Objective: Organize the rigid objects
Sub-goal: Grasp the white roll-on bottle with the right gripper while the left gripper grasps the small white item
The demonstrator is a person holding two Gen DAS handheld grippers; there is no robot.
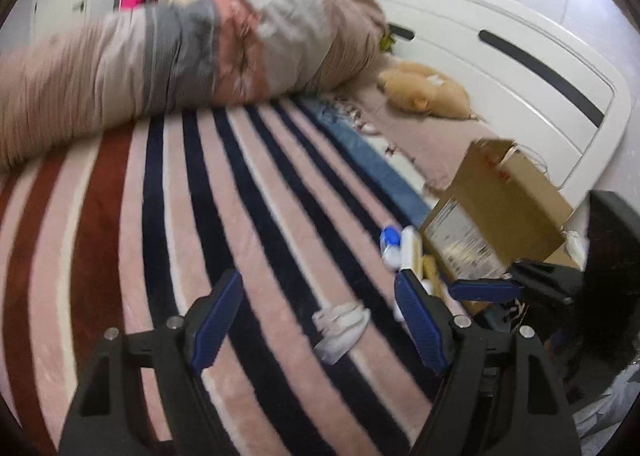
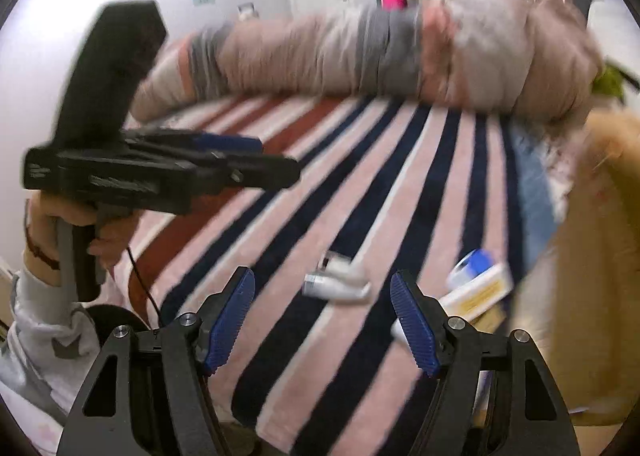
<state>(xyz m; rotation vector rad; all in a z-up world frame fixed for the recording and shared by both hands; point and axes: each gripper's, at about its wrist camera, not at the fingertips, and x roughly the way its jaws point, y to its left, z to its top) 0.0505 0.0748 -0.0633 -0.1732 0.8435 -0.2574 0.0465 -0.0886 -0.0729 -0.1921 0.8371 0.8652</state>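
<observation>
- the left gripper (image 1: 318, 314) hovers over a striped blanket (image 1: 248, 192), its blue pads (image 1: 216, 320) spread wide with nothing held.
- between those fingers, nearer the right one, lies a small white item (image 1: 340, 326) on the blanket; it is blurred.
- just past the right fingertip, a blue-capped bottle (image 1: 390, 242) and a white tube (image 1: 412, 252) lie side by side, touching or nearly so, beside a cardboard box (image 1: 500, 216).
- the right gripper (image 2: 322, 314) also stands wide apart and empty above the blanket.
- ahead of its fingers, between them, lie two small white tubes (image 2: 336, 280), close together.
- beyond its right finger sit the blue-capped bottle (image 2: 474, 262) and a white-and-yellow box (image 2: 476, 292), touching.
- the left gripper shows in the right view, to the left of the fingers, held by a hand (image 2: 76, 232); its side-on angle hides its gap.
- a rolled quilt (image 1: 200, 52) lies across the far side of the blanket.
- a plush toy (image 1: 424, 90) rests further off, right of the quilt.
</observation>
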